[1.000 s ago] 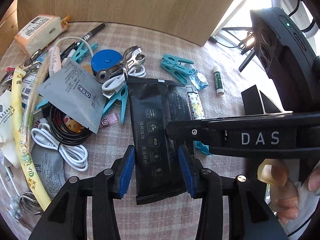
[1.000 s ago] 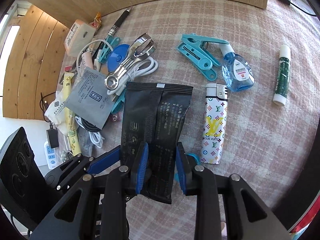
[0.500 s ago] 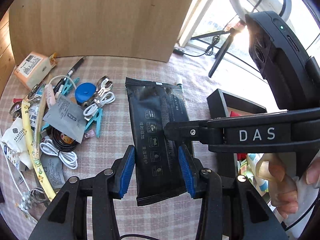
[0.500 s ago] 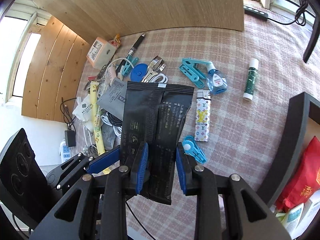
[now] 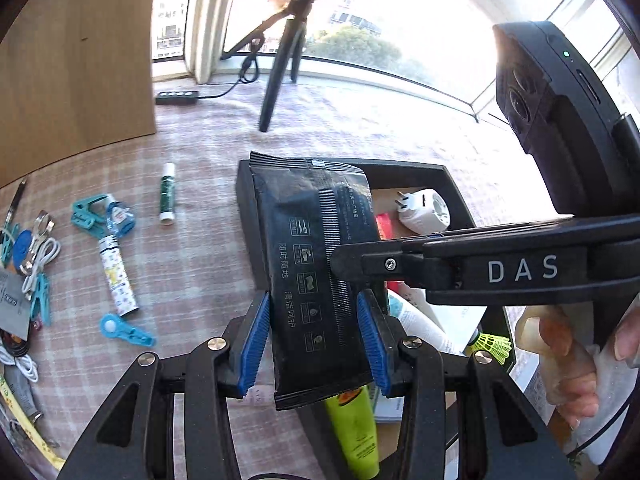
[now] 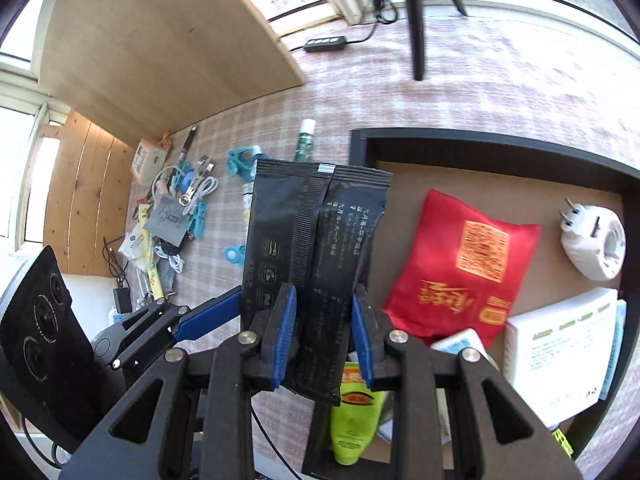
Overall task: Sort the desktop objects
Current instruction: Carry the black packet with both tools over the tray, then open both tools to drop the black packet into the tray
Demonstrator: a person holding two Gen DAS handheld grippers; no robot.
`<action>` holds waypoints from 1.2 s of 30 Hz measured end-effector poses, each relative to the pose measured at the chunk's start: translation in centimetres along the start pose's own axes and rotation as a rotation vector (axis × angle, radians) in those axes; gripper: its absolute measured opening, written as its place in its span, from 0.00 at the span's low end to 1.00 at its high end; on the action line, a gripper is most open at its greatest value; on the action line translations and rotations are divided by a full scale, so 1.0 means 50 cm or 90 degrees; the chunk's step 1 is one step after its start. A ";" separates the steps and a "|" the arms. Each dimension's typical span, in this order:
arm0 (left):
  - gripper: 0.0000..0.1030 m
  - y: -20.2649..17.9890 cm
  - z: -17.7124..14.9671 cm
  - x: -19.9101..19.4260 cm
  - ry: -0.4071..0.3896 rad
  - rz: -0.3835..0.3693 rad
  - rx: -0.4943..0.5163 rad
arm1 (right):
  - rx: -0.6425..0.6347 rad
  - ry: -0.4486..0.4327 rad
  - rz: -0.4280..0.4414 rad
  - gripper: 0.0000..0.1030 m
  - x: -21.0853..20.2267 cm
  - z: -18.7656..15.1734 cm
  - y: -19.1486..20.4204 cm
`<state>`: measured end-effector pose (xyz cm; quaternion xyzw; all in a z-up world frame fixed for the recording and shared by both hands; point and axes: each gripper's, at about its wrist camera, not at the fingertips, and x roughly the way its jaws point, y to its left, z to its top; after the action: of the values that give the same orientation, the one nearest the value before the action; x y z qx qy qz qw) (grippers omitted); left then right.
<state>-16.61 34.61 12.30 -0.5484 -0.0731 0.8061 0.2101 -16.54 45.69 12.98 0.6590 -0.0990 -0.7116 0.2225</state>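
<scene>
Above the black tray (image 6: pixel 492 148) we hold a black wipes packet (image 5: pixel 320 264), left gripper (image 5: pixel 316 344) and right gripper (image 6: pixel 323 332) both clamped on its lower end (seam upward).

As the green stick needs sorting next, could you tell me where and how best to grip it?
Across the middle of the stick, from straight above, I would say. It lies flat and alone on the cloth, with bare cloth along both long sides, so the jaws can straddle its narrow width.
</scene>
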 end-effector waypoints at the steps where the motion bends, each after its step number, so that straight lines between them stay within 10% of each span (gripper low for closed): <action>1: 0.40 -0.018 0.004 0.010 0.005 -0.003 0.009 | 0.007 -0.004 -0.005 0.27 -0.011 -0.001 -0.020; 18: 0.42 -0.150 0.012 0.088 0.053 0.004 0.073 | 0.061 -0.039 -0.062 0.27 -0.090 -0.026 -0.181; 36: 0.46 0.126 -0.031 -0.004 0.003 0.097 -0.130 | -0.054 -0.033 -0.068 0.29 -0.030 0.015 -0.020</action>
<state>-16.75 28.66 9.67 -0.5730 -0.1124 0.8066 0.0916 -17.42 47.13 13.98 0.6345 -0.0391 -0.7430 0.2094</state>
